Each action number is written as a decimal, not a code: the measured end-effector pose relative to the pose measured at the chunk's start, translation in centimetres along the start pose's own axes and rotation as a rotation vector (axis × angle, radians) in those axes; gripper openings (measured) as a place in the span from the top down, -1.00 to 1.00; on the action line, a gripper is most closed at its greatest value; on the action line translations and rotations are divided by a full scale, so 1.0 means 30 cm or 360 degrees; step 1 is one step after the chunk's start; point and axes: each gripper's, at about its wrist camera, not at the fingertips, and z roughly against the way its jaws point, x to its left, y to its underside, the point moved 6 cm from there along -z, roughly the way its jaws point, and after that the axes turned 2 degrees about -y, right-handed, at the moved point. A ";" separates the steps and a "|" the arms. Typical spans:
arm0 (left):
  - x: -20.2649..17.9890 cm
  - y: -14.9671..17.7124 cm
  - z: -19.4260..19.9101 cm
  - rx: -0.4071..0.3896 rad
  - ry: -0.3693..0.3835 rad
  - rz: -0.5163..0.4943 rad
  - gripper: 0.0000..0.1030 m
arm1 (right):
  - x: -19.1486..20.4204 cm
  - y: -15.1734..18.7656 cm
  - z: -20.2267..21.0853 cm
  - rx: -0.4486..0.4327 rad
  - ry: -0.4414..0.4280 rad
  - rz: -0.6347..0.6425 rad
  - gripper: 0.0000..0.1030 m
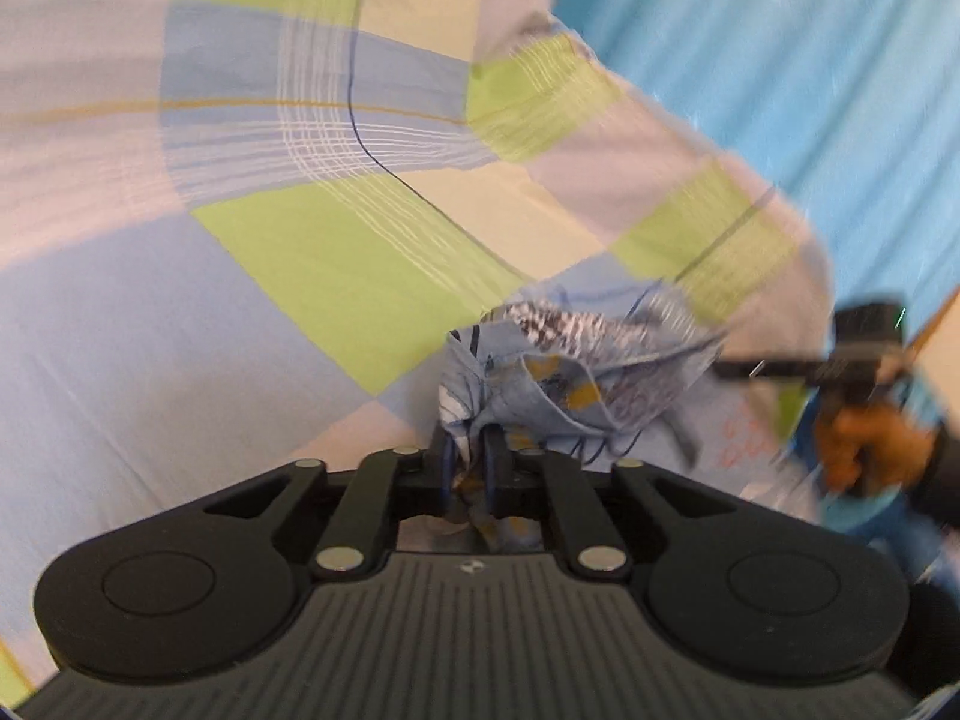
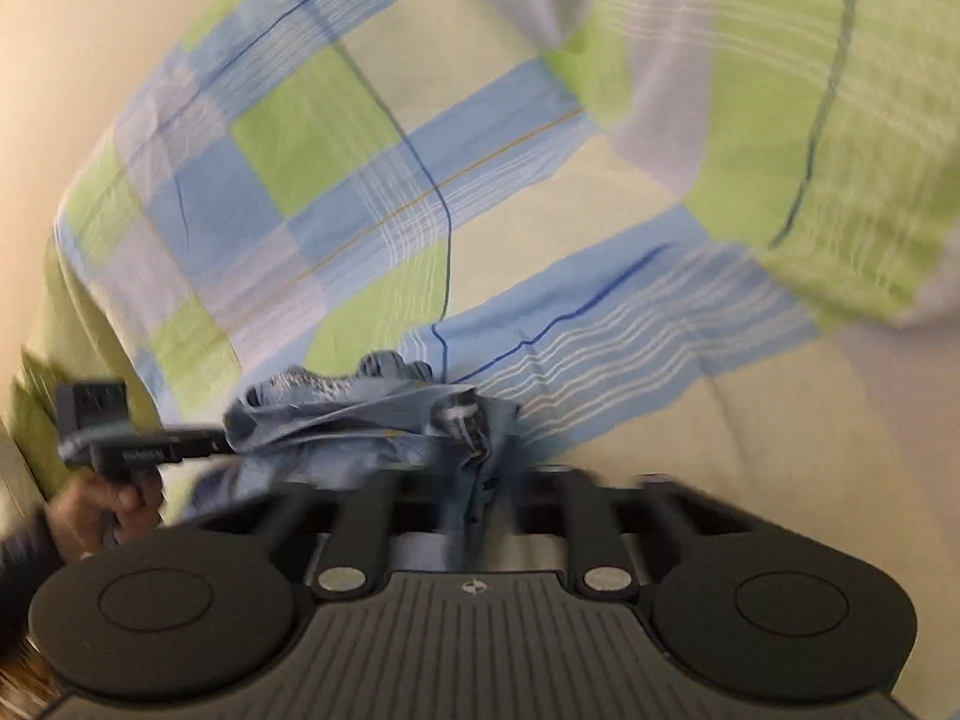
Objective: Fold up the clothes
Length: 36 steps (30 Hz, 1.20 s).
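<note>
A: Where is the garment (image 1: 570, 372) sitting right now?

B: It is hanging bunched between the two tools, over the checked bedsheet (image 1: 312, 252). In the left wrist view the blue patterned cloth is spreading from the centre toward 3 o'clock. The left gripper (image 1: 470, 450) is pinching one edge of it, its fingers drawn narrow with fabric trailing back between them.

A: And the other side?

B: The right gripper (image 2: 480, 468) is gripping the far edge; cloth is running down between its closed fingers, though blur is smearing the detail.

A: Anything getting in the way?

B: The crumpled cloth itself is hiding the fingertips in both views. At 3 o'clock in the left view, the person's hand (image 1: 870, 444) is holding the right tool, and a plain blue surface (image 1: 780, 60) is showing at 1 o'clock beyond the sheet.
</note>
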 end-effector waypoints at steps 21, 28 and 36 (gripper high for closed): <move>0.089 -0.047 -0.038 -0.0076 -0.0138 0.0251 0.82 | -0.053 -0.026 -0.055 -0.0151 0.0177 -0.0066 0.77; 0.075 -0.015 0.107 -0.0122 -0.0412 0.0072 0.80 | 0.083 0.037 0.125 -0.0287 0.0576 0.0307 0.40; -0.343 0.278 0.284 -0.0045 -0.0689 -0.1222 0.51 | 0.439 0.469 0.225 -0.0064 0.0712 0.1277 0.29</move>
